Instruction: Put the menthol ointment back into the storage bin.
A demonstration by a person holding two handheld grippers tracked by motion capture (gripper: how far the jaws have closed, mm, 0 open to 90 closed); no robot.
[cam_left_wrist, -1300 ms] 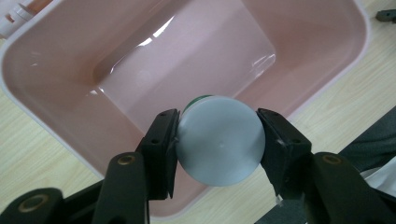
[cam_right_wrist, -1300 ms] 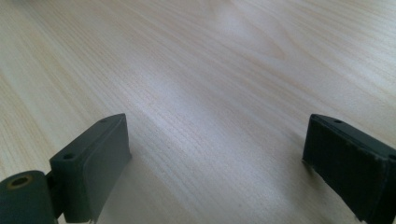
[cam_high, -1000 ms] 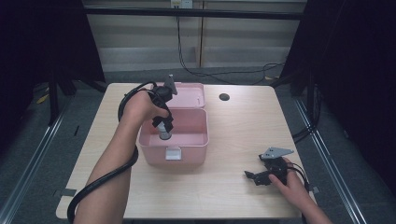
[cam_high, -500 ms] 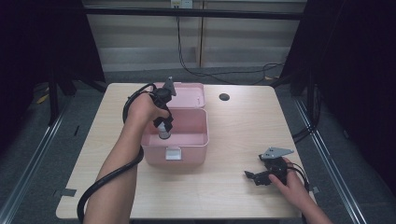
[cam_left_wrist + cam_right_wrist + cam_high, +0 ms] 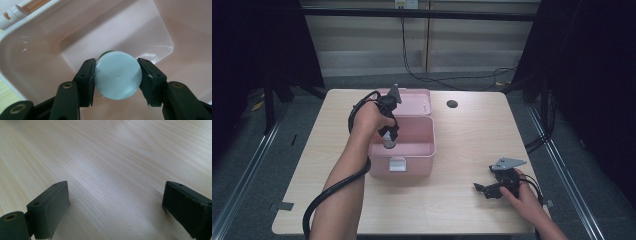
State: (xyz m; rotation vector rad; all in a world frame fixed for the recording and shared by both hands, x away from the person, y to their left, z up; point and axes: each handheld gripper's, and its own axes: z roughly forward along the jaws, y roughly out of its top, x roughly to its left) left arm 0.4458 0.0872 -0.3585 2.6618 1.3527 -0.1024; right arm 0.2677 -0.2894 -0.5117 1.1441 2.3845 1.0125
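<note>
Left tool (image 5: 117, 77): two black jaws clamped on the sides of a round pale-blue cap (image 5: 117, 78), pads pressed against its rim at left and right. A sliver of green body shows behind the cap's upper edge. In the high view the left tool (image 5: 388, 141) points down into the pink box (image 5: 424, 155), held by the left hand (image 5: 368, 119), with the capped container (image 5: 389, 143) at its tip, inside the box's left part. Whether the container rests on the box floor cannot be told.

Pink box: open, lid (image 5: 417, 102) folded back on the far side, white latch (image 5: 397, 163) on the near wall; stands on the wooden surface (image 5: 462, 130), left of centre. In the left gripper view the box's inner wall (image 5: 37, 57) and floor surround the cap.

Right tool (image 5: 117, 207): jaws spread wide apart, nothing between them, bare wood grain of the surface below. In the high view the right tool (image 5: 484, 190) lies low on the surface near the front right corner, held by the right hand (image 5: 524, 192), well apart from the box.

Dark round hole (image 5: 452, 104): in the surface, right of the lid.
</note>
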